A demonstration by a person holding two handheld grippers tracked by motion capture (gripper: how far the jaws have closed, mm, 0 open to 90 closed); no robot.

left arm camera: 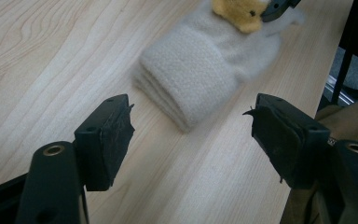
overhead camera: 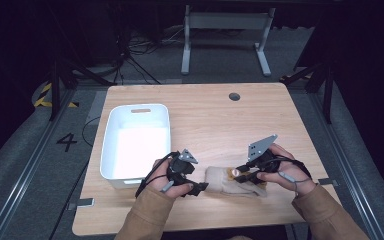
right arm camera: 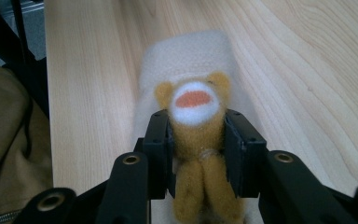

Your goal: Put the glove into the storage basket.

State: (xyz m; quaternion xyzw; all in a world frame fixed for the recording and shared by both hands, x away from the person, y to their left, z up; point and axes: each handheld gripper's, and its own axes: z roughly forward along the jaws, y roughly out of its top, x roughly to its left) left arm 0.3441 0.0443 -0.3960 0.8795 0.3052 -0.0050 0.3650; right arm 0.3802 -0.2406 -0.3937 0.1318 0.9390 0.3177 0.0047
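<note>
A cream fuzzy sock (overhead camera: 220,181) lies near the table's front edge, with a yellow bear figure (overhead camera: 231,173) on its right end. My right gripper (overhead camera: 240,176) is shut on the bear. In the right gripper view its pads press both sides of the bear (right arm camera: 195,105), with the sock (right arm camera: 186,51) stretching away beyond my right gripper (right arm camera: 196,140). My left gripper (overhead camera: 202,188) stands open at the sock's left, folded end. In the left gripper view the jaws of my left gripper (left arm camera: 191,135) are spread wide just short of the sock (left arm camera: 191,70), touching nothing, and the bear (left arm camera: 240,11) shows at the top.
A white plastic bin (overhead camera: 111,120) stands at the table's left side, beside my left hand. The wooden table (overhead camera: 205,115) has a round cable hole (overhead camera: 234,96) near its far edge. A grey table frame (overhead camera: 225,40) stands on the floor beyond.
</note>
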